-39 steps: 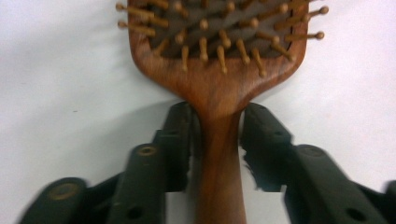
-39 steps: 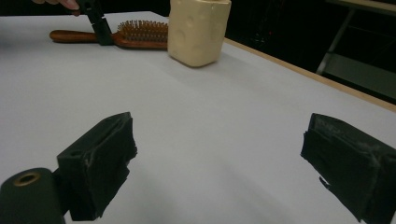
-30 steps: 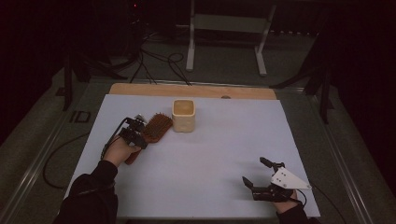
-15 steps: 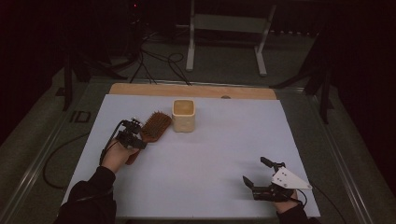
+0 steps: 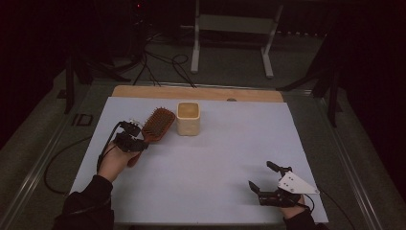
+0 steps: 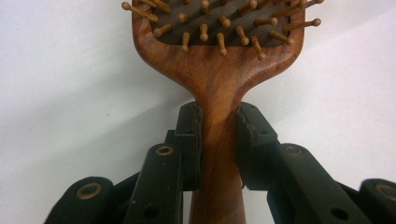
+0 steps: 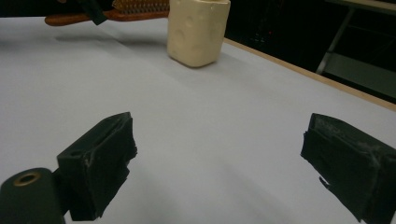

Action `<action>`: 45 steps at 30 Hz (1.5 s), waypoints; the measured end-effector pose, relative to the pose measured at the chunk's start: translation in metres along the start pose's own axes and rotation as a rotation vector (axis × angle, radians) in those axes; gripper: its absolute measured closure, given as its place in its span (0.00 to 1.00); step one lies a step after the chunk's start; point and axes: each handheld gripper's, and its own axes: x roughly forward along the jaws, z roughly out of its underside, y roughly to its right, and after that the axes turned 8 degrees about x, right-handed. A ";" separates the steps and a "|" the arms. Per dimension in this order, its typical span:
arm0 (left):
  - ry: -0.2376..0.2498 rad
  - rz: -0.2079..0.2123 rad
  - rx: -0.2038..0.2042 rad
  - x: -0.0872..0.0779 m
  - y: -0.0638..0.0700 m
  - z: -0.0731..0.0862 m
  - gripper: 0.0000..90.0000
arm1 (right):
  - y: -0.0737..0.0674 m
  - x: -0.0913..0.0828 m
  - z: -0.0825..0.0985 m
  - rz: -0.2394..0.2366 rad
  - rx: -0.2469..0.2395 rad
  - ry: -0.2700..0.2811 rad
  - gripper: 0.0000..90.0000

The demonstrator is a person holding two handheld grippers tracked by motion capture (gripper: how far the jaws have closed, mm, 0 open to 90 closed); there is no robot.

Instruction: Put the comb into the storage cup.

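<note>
At far left we see the left claw (image 5: 130,136) clamped on the neck of the wooden hairbrush (image 5: 156,124), its 2 jaws pressing the handle from either side just below the bristle pad, as the left gripper view confirms (image 6: 219,140). The brush lies bristles-up on the white table (image 5: 215,158), its head pointing toward the far edge and sitting just beside the cream cup (image 5: 188,118), not clearly touching it. We judge the step in hand to be the grasp of the brush, with the lift or carry not yet made. The next move likely calls for raising the handle cleanly and steering the head clear of the cup's left wall, or tipping it over the cup's open mouth if that is the goal. Rightward, the middle of the table offers wide bare room. At near right the right claw (image 5: 262,178) rests close to the front edge, jaws well apart and holding nothing; the right gripper view shows the cup (image 7: 198,30) far ahead.
</note>
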 end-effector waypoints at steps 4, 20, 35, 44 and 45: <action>0.020 -0.006 0.003 -0.008 0.000 -0.001 0.82 | 0.000 0.000 0.000 0.002 0.006 -0.004 0.09; 0.141 0.010 0.033 -0.045 0.013 -0.014 0.82 | 0.000 0.001 0.000 0.002 0.005 -0.006 0.09; 0.221 0.082 0.171 -0.054 0.060 -0.026 0.82 | 0.000 0.001 0.000 -0.001 0.006 -0.009 0.09; 0.251 0.125 0.242 -0.055 0.081 -0.029 0.82 | 0.000 0.001 0.000 -0.001 0.003 -0.006 0.09; 0.256 0.134 0.252 -0.055 0.086 -0.029 0.82 | 0.000 0.001 0.000 -0.001 0.005 -0.008 0.09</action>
